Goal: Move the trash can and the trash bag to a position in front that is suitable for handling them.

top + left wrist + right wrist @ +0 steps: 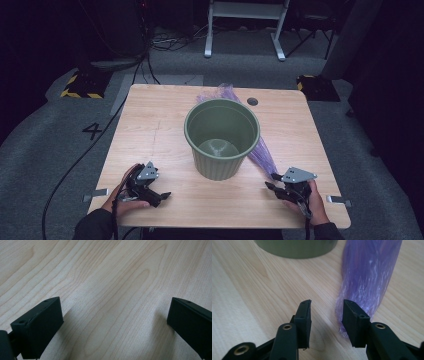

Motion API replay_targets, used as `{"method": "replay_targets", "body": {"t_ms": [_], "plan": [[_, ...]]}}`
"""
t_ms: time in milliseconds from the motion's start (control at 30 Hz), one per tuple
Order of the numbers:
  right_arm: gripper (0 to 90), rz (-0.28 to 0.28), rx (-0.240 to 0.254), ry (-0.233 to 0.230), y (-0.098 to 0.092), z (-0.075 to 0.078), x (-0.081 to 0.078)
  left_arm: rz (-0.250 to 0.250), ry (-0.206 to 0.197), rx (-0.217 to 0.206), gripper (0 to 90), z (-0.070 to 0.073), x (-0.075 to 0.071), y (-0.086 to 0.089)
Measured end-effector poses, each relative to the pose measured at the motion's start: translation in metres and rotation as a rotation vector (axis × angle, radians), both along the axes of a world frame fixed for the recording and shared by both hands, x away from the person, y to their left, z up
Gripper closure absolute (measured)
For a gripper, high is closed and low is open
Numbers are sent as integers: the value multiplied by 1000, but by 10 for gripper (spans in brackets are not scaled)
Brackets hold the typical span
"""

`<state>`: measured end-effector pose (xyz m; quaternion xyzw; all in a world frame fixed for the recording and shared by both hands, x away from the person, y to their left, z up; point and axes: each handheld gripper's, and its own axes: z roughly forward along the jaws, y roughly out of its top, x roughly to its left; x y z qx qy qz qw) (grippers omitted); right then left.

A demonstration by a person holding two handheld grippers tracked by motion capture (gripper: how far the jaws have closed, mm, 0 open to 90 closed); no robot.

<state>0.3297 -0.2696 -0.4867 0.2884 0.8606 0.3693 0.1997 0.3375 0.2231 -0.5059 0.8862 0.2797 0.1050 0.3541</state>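
- The purple crinkled plastic bag lies flat on the table, stretched in a long strip from behind the bin, past the bin's right side, to its near end just in front of the right gripper.
- In the right gripper view the bag runs up the picture, and its near end lies beside and under the right-hand jaw; the gap between the jaws holds bare wood.
- The right gripper's jaws stand partly apart and clamp nothing; the pads do not press on the plastic.
- The left gripper rests on the near left part of the table, well apart from the bag, with its jaws spread wide over bare wood and nothing between them.
- The olive-green round plastic waste bin stands upright in the middle of the table, empty as far as its inside shows.
- The square light wooden table has a pale, streaked grain and a small dark round hole near its far edge.
- Grey carpet covers the floor; a black cable runs across it at the left.
- Two black blocks with yellow stripes sit by the table's far corners.
- A white metal frame stands in the dark background.
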Motion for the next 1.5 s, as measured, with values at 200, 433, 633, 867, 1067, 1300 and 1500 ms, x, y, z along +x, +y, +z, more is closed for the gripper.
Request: {"method": "replay_targets", "body": {"t_ms": [200,433,633,867,1067,1300,1500], "plan": [[528,6,45,-50,-4,14,-17,-2,1,1,0,0,0,0],[561,-56,63,-111,-20,29,-16,-2,1,1,0,0,0,0],[595,-88,63,-112,-27,33,6,-2,1,0,0,0,0,0],[604,-51,97,15,-29,19,50,-2,1,0,0,0,0,0],[701,-24,81,90,-31,4,56,-2,1,0,0,0,0,0],[840,55,40,107,-23,-4,44,-2,1,1,0,0,0,0],[843,107,19,98,-13,-6,28,-2,1,0,0,0,0,0]]}}
